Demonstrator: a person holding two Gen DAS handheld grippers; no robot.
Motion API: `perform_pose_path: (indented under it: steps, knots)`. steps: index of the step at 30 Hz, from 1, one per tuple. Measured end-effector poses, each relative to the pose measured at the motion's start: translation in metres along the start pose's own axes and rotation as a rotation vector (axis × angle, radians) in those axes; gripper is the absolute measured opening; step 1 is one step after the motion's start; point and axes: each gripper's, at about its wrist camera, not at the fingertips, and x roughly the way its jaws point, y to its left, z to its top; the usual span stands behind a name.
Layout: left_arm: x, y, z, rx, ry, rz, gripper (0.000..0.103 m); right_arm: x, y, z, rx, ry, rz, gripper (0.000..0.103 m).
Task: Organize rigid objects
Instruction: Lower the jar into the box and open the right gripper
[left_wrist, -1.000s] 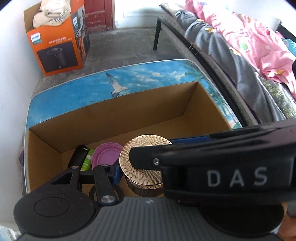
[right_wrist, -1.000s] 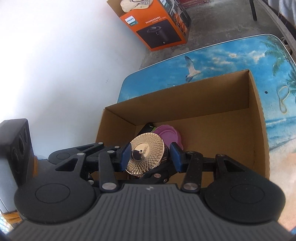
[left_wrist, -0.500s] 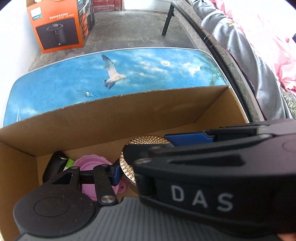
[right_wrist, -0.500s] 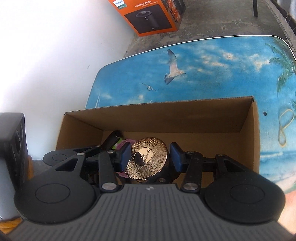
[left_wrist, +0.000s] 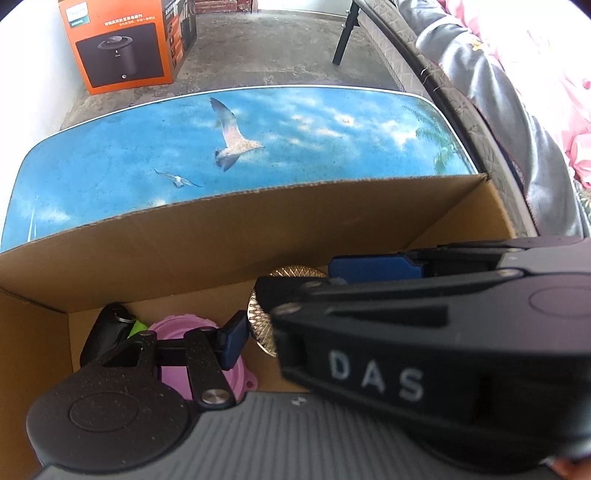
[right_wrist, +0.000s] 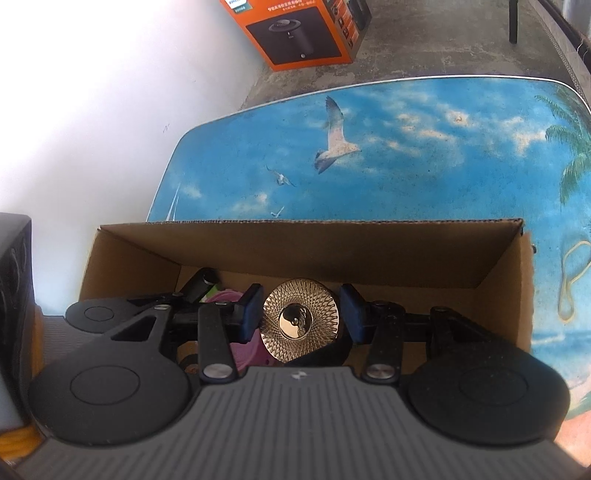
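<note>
A cardboard box (right_wrist: 369, 251) stands on the blue sea-print table (right_wrist: 406, 147). Inside it are a gold-lidded jar (right_wrist: 300, 318), a pink lid (left_wrist: 177, 332) and a black and green item (left_wrist: 110, 325). My right gripper (right_wrist: 300, 314) reaches into the box with its blue pads on either side of the gold jar, a small gap showing at each side. In the left wrist view the right gripper's body (left_wrist: 424, 332) crosses in front and hides my left gripper's right finger. Only the left finger's blue pad (left_wrist: 232, 343) shows, beside the jar (left_wrist: 258, 314).
An orange appliance carton (left_wrist: 122, 40) stands on the concrete floor beyond the table. A couch with grey and pink bedding (left_wrist: 517, 92) runs along the right. A white wall (right_wrist: 92, 110) is on the left. A black speaker (right_wrist: 13, 295) sits at the left edge.
Both grippers have lowered into the box with the gold jar. The right gripper's pads now stand slightly wider apart around the jar.
</note>
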Motion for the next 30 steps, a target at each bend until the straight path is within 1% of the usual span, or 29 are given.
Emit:
perform_pose_path:
  steps: [1, 3, 6, 11, 12, 14, 16, 18, 19, 21, 24, 25, 27, 29, 30]
  knots:
    - [-0.004, 0.0, -0.001, 0.0, -0.007, -0.005, 0.062, -0.005, 0.001, -0.001, 0.002, -0.013, 0.018, 0.045]
    - [-0.015, 0.0, -0.003, 0.008, -0.032, -0.012, 0.068, -0.018, 0.003, -0.004, 0.01, -0.049, 0.039, 0.045]
    - [-0.034, 0.002, -0.01, 0.01, -0.073, -0.017, 0.071, -0.044, 0.01, -0.008, 0.008, -0.12, 0.04, 0.046]
    - [-0.078, 0.003, -0.028, 0.019, -0.149, -0.066, 0.075, -0.106, 0.025, -0.028, 0.008, -0.256, 0.084, 0.046]
    - [-0.089, 0.003, -0.033, 0.031, -0.167, -0.068, 0.078, -0.123, 0.03, -0.036, 0.0, -0.291, 0.097, 0.046]
    - [-0.111, 0.0, -0.045, 0.059, -0.198, -0.035, 0.079, -0.153, 0.038, -0.054, -0.019, -0.357, 0.119, 0.046]
    - [-0.135, -0.005, -0.061, 0.11, -0.244, -0.011, 0.083, -0.184, 0.047, -0.078, -0.037, -0.429, 0.142, 0.047]
    - [-0.156, -0.009, -0.079, 0.163, -0.29, 0.004, 0.094, -0.211, 0.054, -0.106, -0.053, -0.493, 0.168, 0.049]
    - [-0.167, -0.009, -0.09, 0.176, -0.314, 0.001, 0.095, -0.221, 0.056, -0.121, -0.056, -0.518, 0.178, 0.049]
    - [-0.183, -0.005, -0.11, 0.183, -0.342, -0.013, 0.097, -0.234, 0.059, -0.15, -0.061, -0.555, 0.193, 0.05]
    - [-0.197, 0.007, -0.139, 0.174, -0.362, -0.084, 0.097, -0.239, 0.062, -0.193, -0.06, -0.585, 0.195, 0.051]
    - [-0.2, 0.013, -0.151, 0.167, -0.374, -0.114, 0.097, -0.236, 0.064, -0.207, -0.06, -0.59, 0.189, 0.051]
    - [-0.2, 0.023, -0.173, 0.148, -0.4, -0.148, 0.097, -0.227, 0.067, -0.232, -0.058, -0.596, 0.173, 0.051]
    - [-0.195, 0.031, -0.198, 0.155, -0.42, -0.159, 0.097, -0.212, 0.071, -0.254, -0.064, -0.588, 0.151, 0.051]
    - [-0.192, 0.032, -0.208, 0.163, -0.429, -0.152, 0.097, -0.205, 0.074, -0.262, -0.068, -0.58, 0.146, 0.051]
